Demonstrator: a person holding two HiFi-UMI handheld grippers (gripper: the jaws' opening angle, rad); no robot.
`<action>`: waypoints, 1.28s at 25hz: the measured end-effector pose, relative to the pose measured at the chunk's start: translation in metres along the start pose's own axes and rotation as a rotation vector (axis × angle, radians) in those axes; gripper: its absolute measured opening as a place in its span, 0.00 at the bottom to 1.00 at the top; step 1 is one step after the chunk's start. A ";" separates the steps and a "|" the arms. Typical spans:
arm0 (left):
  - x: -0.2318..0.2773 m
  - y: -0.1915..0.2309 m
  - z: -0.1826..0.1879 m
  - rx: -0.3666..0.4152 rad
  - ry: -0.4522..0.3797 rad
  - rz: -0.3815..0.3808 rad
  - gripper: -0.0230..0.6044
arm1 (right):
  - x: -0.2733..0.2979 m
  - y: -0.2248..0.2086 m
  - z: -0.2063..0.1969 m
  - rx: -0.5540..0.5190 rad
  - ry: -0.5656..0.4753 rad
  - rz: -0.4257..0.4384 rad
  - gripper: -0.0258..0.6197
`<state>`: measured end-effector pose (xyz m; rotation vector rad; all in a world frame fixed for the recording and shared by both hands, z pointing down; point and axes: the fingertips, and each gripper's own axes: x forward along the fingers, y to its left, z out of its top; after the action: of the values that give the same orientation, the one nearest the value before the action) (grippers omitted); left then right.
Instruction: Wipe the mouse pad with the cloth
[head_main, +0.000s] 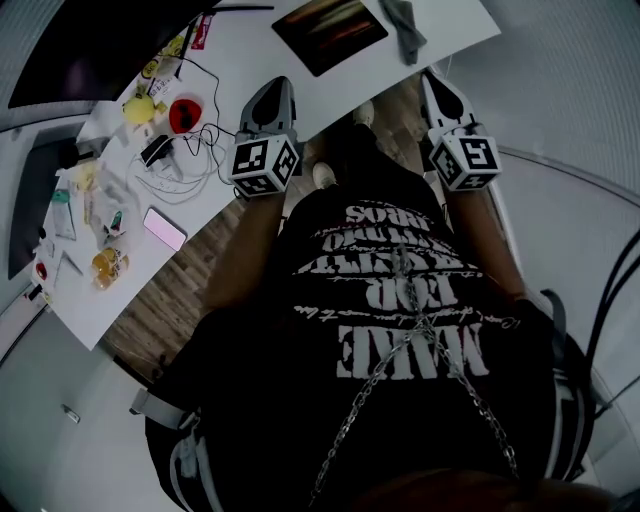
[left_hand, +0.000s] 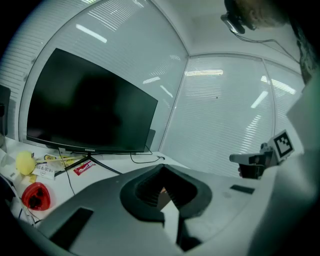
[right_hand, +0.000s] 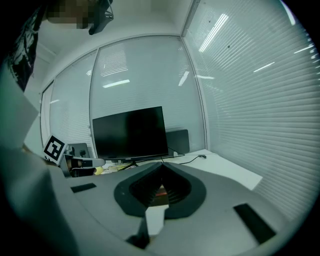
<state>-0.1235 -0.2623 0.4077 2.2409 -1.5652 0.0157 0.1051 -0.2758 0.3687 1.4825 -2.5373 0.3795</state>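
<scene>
In the head view the dark mouse pad (head_main: 330, 32) with a reddish pattern lies on the white desk (head_main: 245, 65) at the top. A grey cloth (head_main: 404, 26) lies crumpled just right of it. My left gripper (head_main: 278, 86) hangs over the desk's near edge, below and left of the pad, its jaws together and empty. Past the desk's right end, my right gripper (head_main: 431, 78) is just below the cloth, shut on nothing. The left gripper view has closed jaws (left_hand: 162, 172) pointing at the monitor. Those in the right gripper view (right_hand: 161, 171) are closed too.
A black monitor (left_hand: 90, 110) stands at the desk's left end. A yellow toy (head_main: 138, 108), a red object (head_main: 187, 112), tangled cables (head_main: 178, 162), a pink phone (head_main: 165, 228) and small clutter cover the left part of the desk. Blinds and glass walls surround it.
</scene>
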 end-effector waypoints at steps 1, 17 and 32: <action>0.008 0.003 -0.001 -0.001 0.008 0.007 0.04 | 0.009 -0.008 -0.001 0.003 0.006 -0.002 0.04; 0.150 0.043 -0.063 -0.076 0.185 0.101 0.04 | 0.154 -0.132 -0.063 -0.040 0.269 0.019 0.04; 0.180 0.078 -0.126 -0.147 0.273 0.220 0.04 | 0.215 -0.192 -0.196 -0.119 0.725 0.026 0.30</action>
<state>-0.0995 -0.4043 0.5905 1.8577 -1.5967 0.2499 0.1731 -0.4838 0.6397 1.0149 -1.9566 0.6219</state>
